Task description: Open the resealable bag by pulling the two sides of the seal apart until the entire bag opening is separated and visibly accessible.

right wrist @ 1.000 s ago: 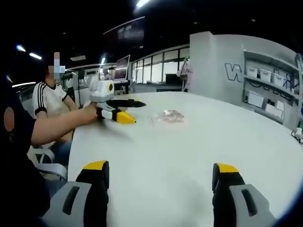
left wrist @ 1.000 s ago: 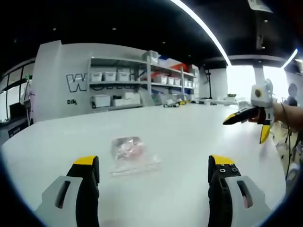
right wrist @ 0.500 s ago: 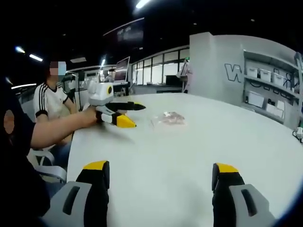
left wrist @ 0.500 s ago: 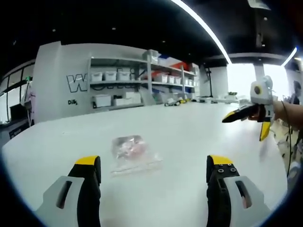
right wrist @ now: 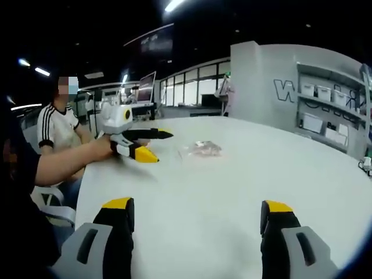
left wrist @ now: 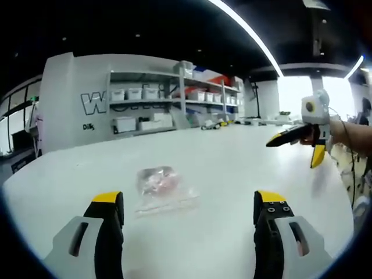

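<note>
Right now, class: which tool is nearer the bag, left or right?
Left. The left tool sits just short of the bag, jaws open; the right tool hovers well off to its side.

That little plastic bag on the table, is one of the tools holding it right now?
No. The plastic bag lies flat on the white table, ahead of the open left tool, with neither jaw touching it.

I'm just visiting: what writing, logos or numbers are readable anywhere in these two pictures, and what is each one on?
"W": big outlined letter on the grey wall; the letters after it are hidden by the shelving.
"Di": small dark text lower on that wall, its end too blurred to read.
Resealable bag: no readable print.
</note>
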`<move>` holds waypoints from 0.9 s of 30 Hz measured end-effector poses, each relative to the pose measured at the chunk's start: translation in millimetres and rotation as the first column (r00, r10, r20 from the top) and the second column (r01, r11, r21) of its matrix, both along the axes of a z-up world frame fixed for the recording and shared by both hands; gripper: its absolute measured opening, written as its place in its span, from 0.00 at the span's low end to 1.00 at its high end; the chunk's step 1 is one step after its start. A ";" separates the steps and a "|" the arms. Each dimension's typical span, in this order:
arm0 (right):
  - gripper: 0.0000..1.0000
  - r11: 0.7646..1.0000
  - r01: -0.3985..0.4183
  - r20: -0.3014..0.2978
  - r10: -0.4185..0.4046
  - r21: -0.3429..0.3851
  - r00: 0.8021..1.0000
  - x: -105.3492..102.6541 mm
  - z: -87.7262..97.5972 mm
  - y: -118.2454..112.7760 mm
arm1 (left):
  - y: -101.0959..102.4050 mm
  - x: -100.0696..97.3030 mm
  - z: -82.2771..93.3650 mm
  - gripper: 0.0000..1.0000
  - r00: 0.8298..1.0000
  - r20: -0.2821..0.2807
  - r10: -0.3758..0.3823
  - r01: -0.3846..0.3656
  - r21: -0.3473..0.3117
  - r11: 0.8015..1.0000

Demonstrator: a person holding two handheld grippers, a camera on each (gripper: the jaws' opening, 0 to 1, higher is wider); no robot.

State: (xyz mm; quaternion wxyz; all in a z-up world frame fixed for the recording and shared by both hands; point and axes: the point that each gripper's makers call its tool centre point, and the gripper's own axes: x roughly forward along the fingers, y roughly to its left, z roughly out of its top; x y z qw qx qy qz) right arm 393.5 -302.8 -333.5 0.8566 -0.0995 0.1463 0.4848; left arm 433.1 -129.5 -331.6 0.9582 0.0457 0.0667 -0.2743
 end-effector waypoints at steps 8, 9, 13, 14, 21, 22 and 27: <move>0.92 1.000 -0.010 0.004 0.010 0.004 1.000 11.8 3.7 11.7 | -1.1 -4.7 2.0 0.91 1.000 -0.004 -0.001 0.000 -0.033 0.999; 0.92 1.000 -0.012 0.004 0.012 0.007 1.000 13.1 4.6 13.3 | -1.2 -5.5 2.3 0.91 1.000 -0.002 0.000 0.000 -0.035 0.999; 0.91 1.000 -0.017 0.007 0.017 0.008 1.000 17.2 6.5 18.4 | 0.0 -4.5 3.3 0.91 1.000 -0.001 0.004 -0.004 -0.048 0.999; 0.90 1.000 -0.020 0.006 0.020 0.003 1.000 17.7 6.7 19.4 | -0.1 -5.0 2.7 0.91 1.000 -0.003 0.006 -0.006 -0.046 0.999; 0.89 1.000 -0.022 0.010 0.021 0.008 1.000 22.7 11.4 23.1 | -0.5 -1.2 -1.5 0.91 1.000 -0.009 -0.001 0.001 -0.022 1.000; 0.88 1.000 -0.022 0.009 0.022 0.008 1.000 23.0 11.7 23.9 | -0.3 -1.3 -1.9 0.91 1.000 -0.010 0.000 0.000 -0.020 1.000; 0.88 1.000 -0.029 0.014 0.029 0.009 0.999 24.9 14.5 27.9 | 0.7 -2.0 -0.8 0.91 1.000 -0.008 0.003 -0.004 -0.030 1.000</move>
